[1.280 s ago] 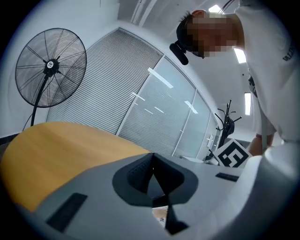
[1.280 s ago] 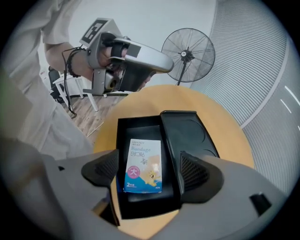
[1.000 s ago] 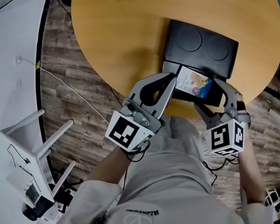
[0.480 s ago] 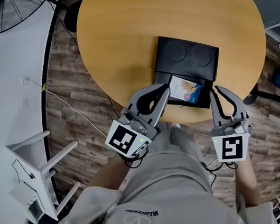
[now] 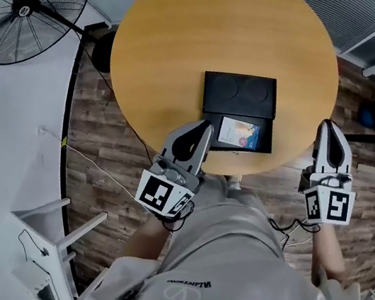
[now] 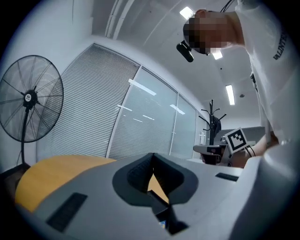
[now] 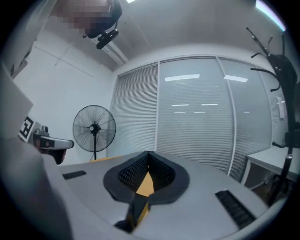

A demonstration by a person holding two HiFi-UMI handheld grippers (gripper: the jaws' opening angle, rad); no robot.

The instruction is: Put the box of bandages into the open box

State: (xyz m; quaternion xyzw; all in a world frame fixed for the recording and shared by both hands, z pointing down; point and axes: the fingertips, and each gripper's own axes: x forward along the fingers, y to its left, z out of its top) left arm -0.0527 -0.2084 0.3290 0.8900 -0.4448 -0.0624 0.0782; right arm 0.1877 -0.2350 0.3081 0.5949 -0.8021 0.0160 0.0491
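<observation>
The box of bandages [image 5: 239, 132], white and blue with a picture on it, lies flat in the tray of the open black box [image 5: 267, 139]. The tray's lid [image 5: 240, 94] lies spread behind it on the round yellow table [image 5: 162, 48]. My left gripper [image 5: 206, 124] is shut and empty just left of the tray, at the table's near edge. My right gripper [image 5: 330, 125] has just been closing with nothing between its jaws. It hangs shut past the table's right edge, well clear of the box. In both gripper views the jaw tips [image 6: 153, 155] [image 7: 149, 153] meet on nothing.
A standing fan [image 5: 30, 3] is at the far left beside the table. A white frame [image 5: 50, 236] stands on the wood floor at the lower left. A coat rack [image 6: 213, 124] and blinds over glass walls line the room.
Both grippers have pulled back from the black box and risen. The right one swung out to the right, and its jaws went from wide open to shut. The bandage box stayed in the tray.
</observation>
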